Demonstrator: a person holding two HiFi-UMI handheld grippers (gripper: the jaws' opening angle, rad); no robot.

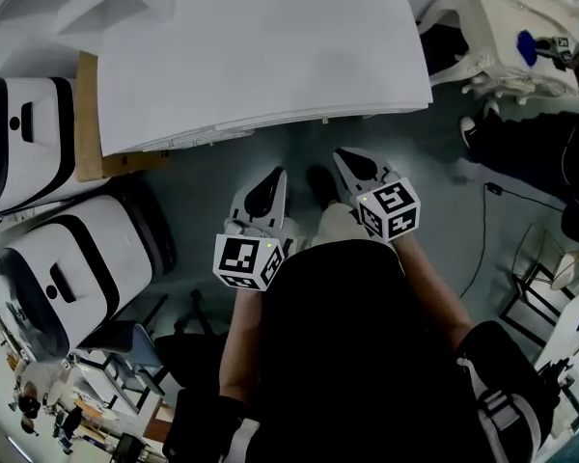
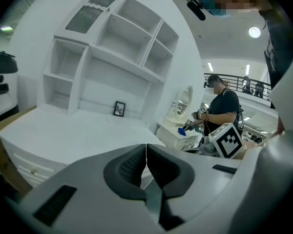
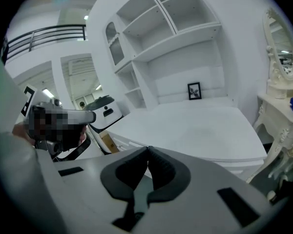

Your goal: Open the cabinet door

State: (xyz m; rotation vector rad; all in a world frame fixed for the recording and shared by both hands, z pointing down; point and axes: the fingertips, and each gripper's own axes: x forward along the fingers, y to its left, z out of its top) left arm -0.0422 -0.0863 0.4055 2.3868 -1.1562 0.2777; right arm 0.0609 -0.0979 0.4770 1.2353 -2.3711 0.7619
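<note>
The white cabinet [image 1: 261,56] fills the top of the head view, its flat top seen from above. In the left gripper view its shelved upper part [image 2: 112,48] rises ahead, with an arched panelled door [image 2: 92,12] at the top left and a small picture frame [image 2: 119,108] on the top. Low in front of the cabinet's front edge, close to the person's body, my left gripper [image 1: 273,179] is shut with nothing between its jaws. My right gripper [image 1: 347,159] is level with it, also shut and empty. The right gripper view shows the cabinet top [image 3: 195,126] ahead.
Two white machines with black bands [image 1: 29,143] [image 1: 72,268] stand left of the cabinet, with brown cardboard [image 1: 87,114] beside it. A white vanity with a mirror [image 3: 282,57] stands to the right. Another person in black [image 2: 223,108] works there. A cable [image 1: 482,244] runs across the grey floor.
</note>
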